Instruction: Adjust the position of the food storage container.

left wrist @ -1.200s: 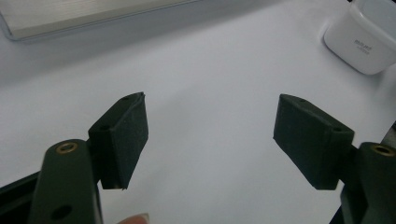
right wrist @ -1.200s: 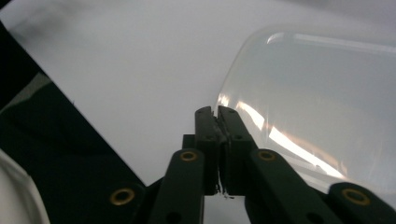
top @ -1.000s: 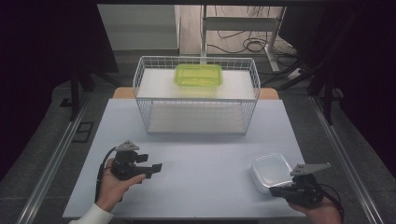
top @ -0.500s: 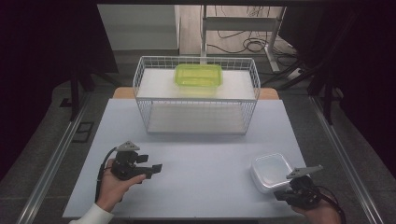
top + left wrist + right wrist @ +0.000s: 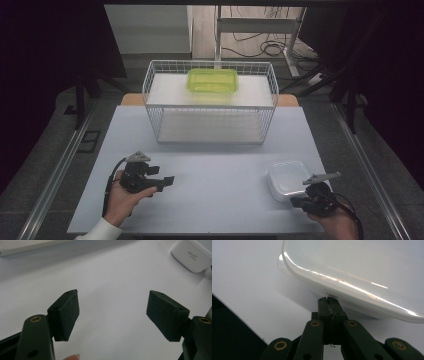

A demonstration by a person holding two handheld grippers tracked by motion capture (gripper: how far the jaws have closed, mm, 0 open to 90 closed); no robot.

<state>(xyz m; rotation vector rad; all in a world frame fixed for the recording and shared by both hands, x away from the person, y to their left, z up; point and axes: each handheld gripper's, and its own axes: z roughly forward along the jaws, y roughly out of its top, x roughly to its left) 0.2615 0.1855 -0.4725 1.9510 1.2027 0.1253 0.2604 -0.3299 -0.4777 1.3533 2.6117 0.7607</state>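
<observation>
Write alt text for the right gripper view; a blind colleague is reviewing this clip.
The right gripper, jaws shut together with nothing visible between them, points at the lower rim of a white plastic container on a white table. The tips sit at or just under the rim; contact is unclear.

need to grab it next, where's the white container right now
In the high view the white container sits on the table's near right side, right in front of the shut right tongs, far from the wire basket.

Hand-held gripper [image 5: 112,312] agape, white container [image 5: 192,255] beyond
</observation>
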